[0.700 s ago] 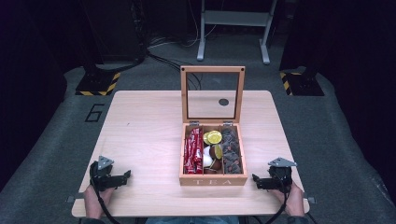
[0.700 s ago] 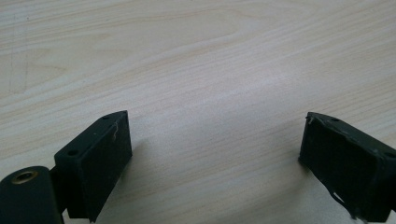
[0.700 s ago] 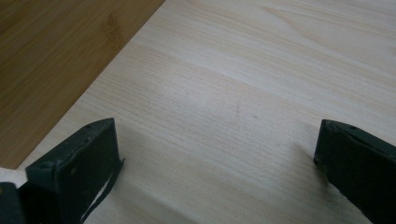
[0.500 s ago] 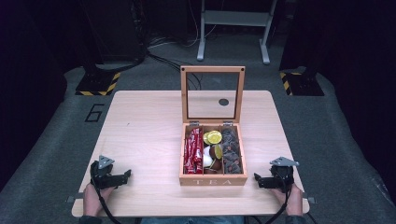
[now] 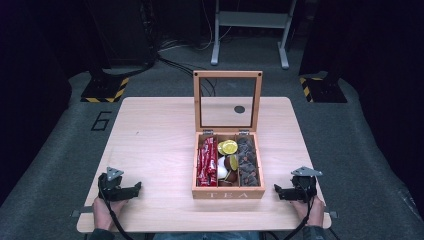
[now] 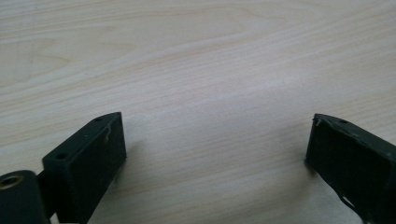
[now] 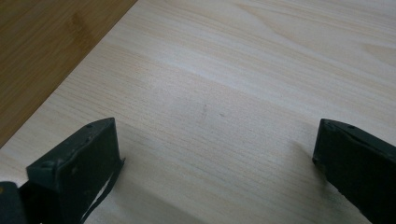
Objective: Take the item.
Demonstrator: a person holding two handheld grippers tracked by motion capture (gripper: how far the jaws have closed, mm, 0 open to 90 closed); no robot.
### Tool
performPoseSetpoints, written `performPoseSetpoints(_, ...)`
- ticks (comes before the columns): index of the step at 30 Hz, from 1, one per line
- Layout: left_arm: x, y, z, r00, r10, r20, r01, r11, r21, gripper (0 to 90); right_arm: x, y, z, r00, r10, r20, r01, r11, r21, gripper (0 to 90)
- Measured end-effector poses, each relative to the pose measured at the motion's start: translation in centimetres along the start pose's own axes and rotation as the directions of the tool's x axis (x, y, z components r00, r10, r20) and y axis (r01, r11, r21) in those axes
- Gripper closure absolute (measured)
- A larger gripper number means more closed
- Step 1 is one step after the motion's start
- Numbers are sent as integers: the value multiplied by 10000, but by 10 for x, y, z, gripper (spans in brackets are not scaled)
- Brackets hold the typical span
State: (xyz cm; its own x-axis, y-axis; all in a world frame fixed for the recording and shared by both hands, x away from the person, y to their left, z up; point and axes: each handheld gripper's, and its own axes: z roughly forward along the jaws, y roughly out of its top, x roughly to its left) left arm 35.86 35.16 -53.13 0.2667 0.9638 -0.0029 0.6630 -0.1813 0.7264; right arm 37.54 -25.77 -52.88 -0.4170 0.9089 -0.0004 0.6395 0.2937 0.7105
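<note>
A wooden tea box (image 5: 228, 192) sits near the table's middle, glass lid upright, holding red packets (image 5: 206, 167) left, gold and brown capsules (image 5: 228, 148) centre, dark pieces (image 5: 247, 162) right.

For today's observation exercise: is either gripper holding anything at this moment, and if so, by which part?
Nothing is held. The left gripper and the right gripper both have their jaws wide apart over bare table, either side of the open tea box.

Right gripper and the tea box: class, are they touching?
Apart. The high view shows bare table between the right gripper and the tea box.
</note>
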Motion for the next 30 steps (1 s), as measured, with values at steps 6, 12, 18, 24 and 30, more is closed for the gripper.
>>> performPoseSetpoints(6,-7,5,-3,9981,193,581,-192,9998,-14,27,-2,1,0,9998,-151,-157,151,9999,16,0)
performPoseSetpoints(12,-23,14,-9,9889,617,1353,-576,9978,-338,21,-3,1,2,9994,-241,-267,241,9997,0,0)
performPoseSetpoints(18,-34,26,-15,9800,855,1798,-770,9956,-539,23,-3,1,2,9999,-64,-135,63,10000,-46,0)
performPoseSetpoints(24,-39,35,-18,9738,862,2106,-701,9941,-827,34,-4,1,2,9998,-122,-156,121,9999,-43,0)
performPoseSetpoints(30,-48,48,-22,9658,1072,2363,-846,9910,-1036,39,-4,1,2,9998,-111,-147,110,9999,-44,0)
